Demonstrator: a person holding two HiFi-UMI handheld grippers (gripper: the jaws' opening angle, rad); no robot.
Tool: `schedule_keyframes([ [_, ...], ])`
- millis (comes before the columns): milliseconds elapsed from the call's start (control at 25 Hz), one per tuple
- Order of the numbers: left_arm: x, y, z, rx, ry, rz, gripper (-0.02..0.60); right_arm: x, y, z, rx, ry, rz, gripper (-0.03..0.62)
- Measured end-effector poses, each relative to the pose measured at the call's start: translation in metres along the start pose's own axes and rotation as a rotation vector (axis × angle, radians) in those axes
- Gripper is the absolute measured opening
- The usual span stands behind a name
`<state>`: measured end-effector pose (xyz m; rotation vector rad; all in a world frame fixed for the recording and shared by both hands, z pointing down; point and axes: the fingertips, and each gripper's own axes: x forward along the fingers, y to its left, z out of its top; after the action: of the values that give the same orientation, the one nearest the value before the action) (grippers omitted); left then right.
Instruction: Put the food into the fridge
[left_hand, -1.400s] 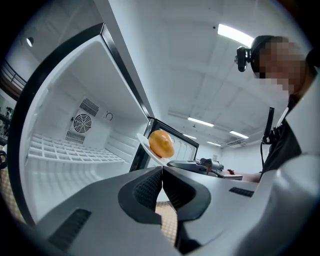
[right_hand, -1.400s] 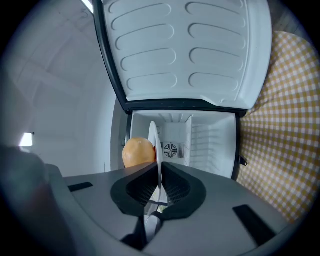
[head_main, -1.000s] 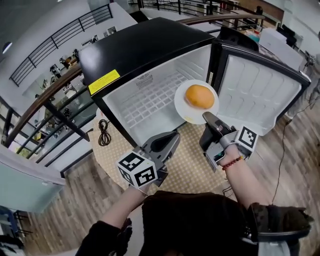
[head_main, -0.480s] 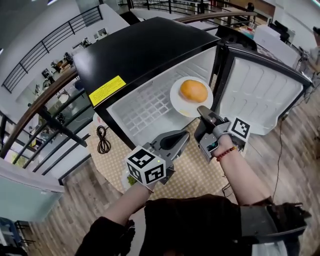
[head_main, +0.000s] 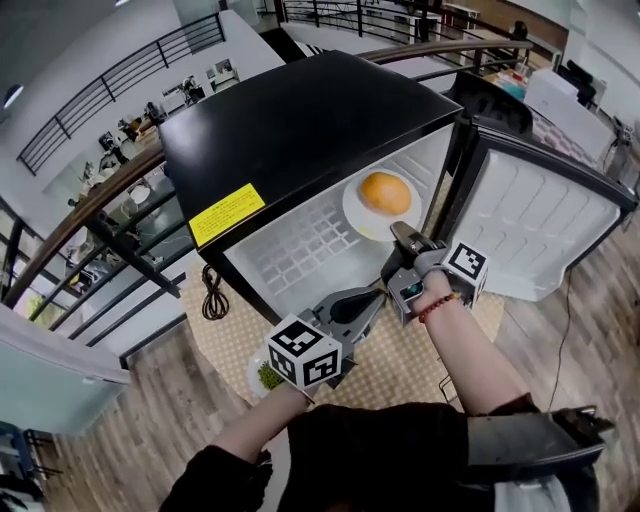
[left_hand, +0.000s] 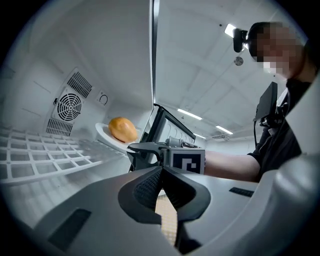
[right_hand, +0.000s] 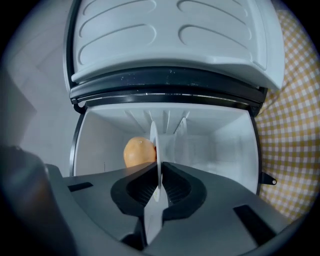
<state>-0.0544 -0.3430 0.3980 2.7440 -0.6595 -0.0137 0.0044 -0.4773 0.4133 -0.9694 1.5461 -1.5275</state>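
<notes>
A round orange bun (head_main: 385, 193) lies on a white plate (head_main: 362, 222). My right gripper (head_main: 403, 235) is shut on the plate's near rim and holds it level just inside the open black fridge (head_main: 300, 110), above the white wire shelf (head_main: 300, 245). In the right gripper view the plate (right_hand: 154, 145) stands edge-on between the pads, with the bun (right_hand: 137, 152) to its left. My left gripper (head_main: 375, 295) is shut and holds nothing, low in front of the fridge opening. From the left gripper view I see the bun (left_hand: 122, 129) and the plate (left_hand: 105, 136) over the shelf.
The fridge door (head_main: 540, 220) stands wide open on the right, close to my right arm. A checked mat (head_main: 400, 350) lies under the fridge front. A black cable (head_main: 210, 295) and a small plate with something green (head_main: 262, 375) lie at the left. A railing runs behind.
The right gripper has carried the plate and bun forward, from in front of the opening to inside the fridge. The left gripper has followed towards the fridge, still shut.
</notes>
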Motion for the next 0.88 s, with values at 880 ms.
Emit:
schedule_keyframes([
  [880,0.007,0.027,0.010,-0.014,-0.055,0.068,0.014,0.044,-0.019,0.009,0.042,0.008,-0.088,0.028],
])
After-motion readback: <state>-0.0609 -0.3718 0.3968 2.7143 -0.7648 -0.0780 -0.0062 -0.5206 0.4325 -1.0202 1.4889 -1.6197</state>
